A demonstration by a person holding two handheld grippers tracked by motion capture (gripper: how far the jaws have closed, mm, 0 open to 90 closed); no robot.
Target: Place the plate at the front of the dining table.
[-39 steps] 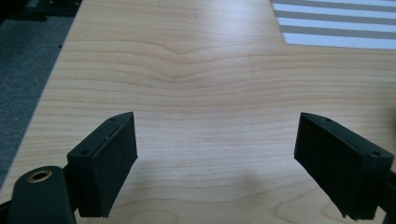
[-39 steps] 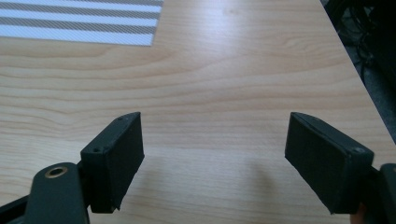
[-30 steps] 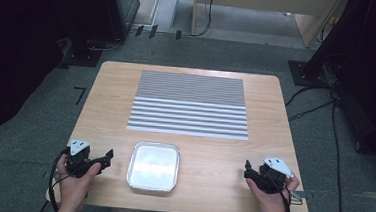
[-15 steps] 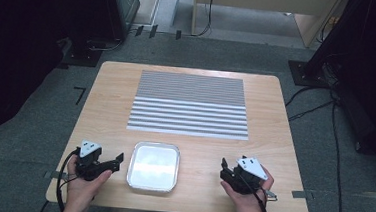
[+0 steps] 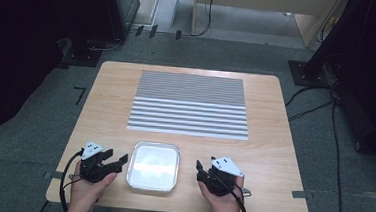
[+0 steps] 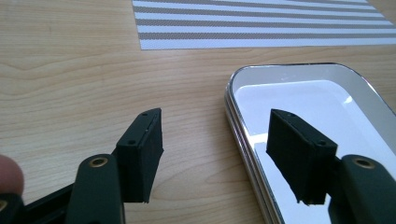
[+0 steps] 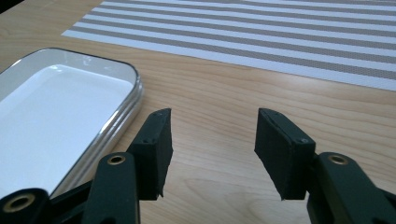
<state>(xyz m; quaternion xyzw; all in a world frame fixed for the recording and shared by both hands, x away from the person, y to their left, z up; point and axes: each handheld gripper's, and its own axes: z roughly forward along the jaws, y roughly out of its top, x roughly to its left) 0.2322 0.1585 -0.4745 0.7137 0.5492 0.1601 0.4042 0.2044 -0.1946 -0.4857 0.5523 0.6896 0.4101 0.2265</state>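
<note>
1. the metal tray [image 5: 153, 166] lies empty at the 6 o'clock edge of the desk [image 5: 272, 157], just below the striped mat [image 5: 190, 104]
2. left hand-held gripper [image 5: 120, 160] sits at the tray's 9 o'clock; its jaws have just been closing, one over the tray rim, gripping nothing
3. right hand-held gripper [image 5: 199, 168] sits at the tray's 3 o'clock; its jaws have just been closing, apart over bare wood
</note>
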